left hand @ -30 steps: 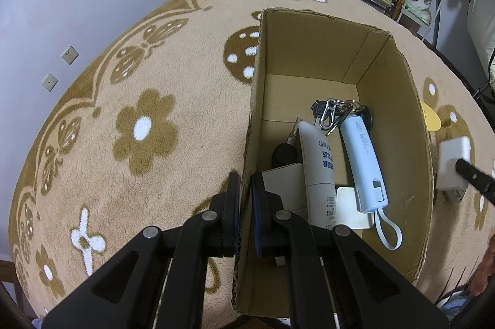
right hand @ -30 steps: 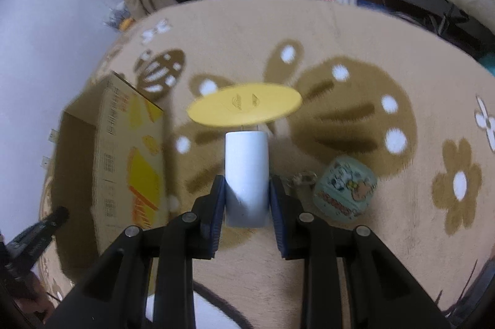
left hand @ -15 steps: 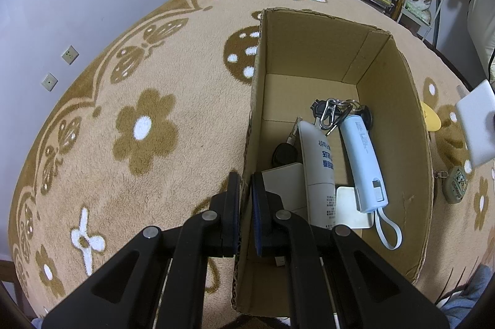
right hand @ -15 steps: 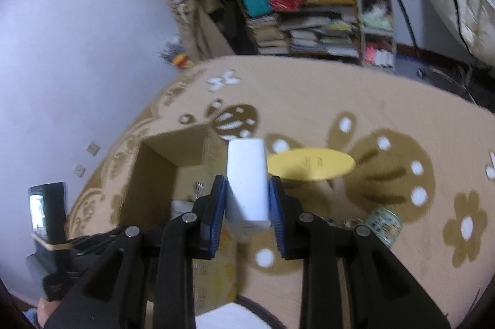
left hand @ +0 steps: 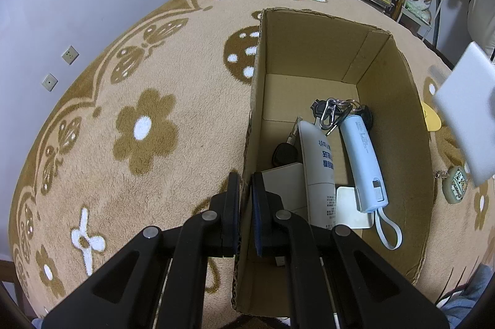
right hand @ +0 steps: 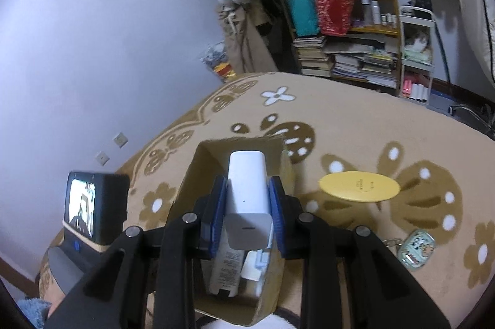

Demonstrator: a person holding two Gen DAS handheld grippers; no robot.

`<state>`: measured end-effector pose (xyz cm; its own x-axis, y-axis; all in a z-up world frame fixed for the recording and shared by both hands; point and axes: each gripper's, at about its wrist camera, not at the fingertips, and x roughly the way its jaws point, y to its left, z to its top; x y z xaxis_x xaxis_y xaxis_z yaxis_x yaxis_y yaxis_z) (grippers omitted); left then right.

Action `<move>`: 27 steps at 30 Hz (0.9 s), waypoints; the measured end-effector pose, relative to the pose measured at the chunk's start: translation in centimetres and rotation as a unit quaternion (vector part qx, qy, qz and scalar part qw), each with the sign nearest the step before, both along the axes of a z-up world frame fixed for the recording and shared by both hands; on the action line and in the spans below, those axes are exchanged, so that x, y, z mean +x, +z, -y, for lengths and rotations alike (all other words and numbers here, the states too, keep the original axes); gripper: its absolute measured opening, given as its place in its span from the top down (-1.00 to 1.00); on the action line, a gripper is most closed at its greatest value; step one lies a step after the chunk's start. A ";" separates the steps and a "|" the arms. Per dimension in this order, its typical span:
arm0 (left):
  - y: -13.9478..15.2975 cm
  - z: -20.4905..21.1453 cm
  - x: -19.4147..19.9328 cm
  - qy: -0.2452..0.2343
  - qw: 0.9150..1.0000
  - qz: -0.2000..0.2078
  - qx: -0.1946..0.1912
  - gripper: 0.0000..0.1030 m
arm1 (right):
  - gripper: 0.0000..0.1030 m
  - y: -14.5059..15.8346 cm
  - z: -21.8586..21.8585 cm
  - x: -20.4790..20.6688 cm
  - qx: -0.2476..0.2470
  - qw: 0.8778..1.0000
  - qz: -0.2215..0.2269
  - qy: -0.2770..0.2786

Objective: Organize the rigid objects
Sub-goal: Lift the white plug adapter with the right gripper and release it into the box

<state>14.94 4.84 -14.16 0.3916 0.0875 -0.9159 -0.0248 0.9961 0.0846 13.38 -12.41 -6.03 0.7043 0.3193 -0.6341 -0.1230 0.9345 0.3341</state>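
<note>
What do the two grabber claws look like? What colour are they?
Both look alike. The left gripper has chunky black plastic arms with round silver bolts at the joints, and two flat black fingers with blue pads on the inner faces. The right gripper has the same black arms and silver bolts, with brighter blue pads. A boxy black camera with a small lit screen sits on the left one.

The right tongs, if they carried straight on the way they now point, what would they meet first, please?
Probably the box: the right tongs, shut on the white block, point down into its open top, towards the white tube inside. Depth is unclear.
</note>
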 end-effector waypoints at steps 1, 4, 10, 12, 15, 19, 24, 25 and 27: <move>0.0 0.0 0.0 0.000 1.000 0.000 0.000 0.86 | 0.42 -0.3 -0.4 0.0 -0.002 1.000 -0.004 0.004; 0.0 0.0 0.0 0.000 1.000 0.000 0.000 0.86 | 0.42 -1.6 -1.3 0.4 -0.002 1.000 -0.021 0.017; 0.0 0.0 0.0 0.000 1.000 0.000 -0.001 0.86 | 0.42 -4.0 -2.6 1.0 -0.008 0.998 -0.049 0.032; -0.1 -0.1 0.0 0.001 1.000 -0.001 -0.002 0.86 | 0.42 -4.6 -2.7 1.1 -0.004 0.998 -0.055 0.038; -0.1 0.0 0.0 0.002 1.000 -0.001 -0.003 0.86 | 0.42 -5.3 -2.8 1.3 0.001 0.997 -0.061 0.043; -0.1 0.0 -0.1 0.003 1.000 -0.002 -0.005 0.86 | 0.42 -6.0 -3.0 1.5 -0.012 0.997 -0.069 0.041; -0.1 0.1 -0.1 0.004 1.000 -0.002 -0.005 0.86 | 0.42 -6.6 -3.4 2.3 -0.033 0.995 -0.082 0.037; -0.1 0.1 -0.1 0.004 1.000 -0.002 -0.006 0.86 | 0.42 -6.7 -3.5 2.4 -0.037 0.995 -0.084 0.038; -0.1 0.1 -0.1 0.004 1.000 -0.002 -0.007 0.86 | 0.42 -6.9 -3.6 2.5 -0.042 0.995 -0.085 0.040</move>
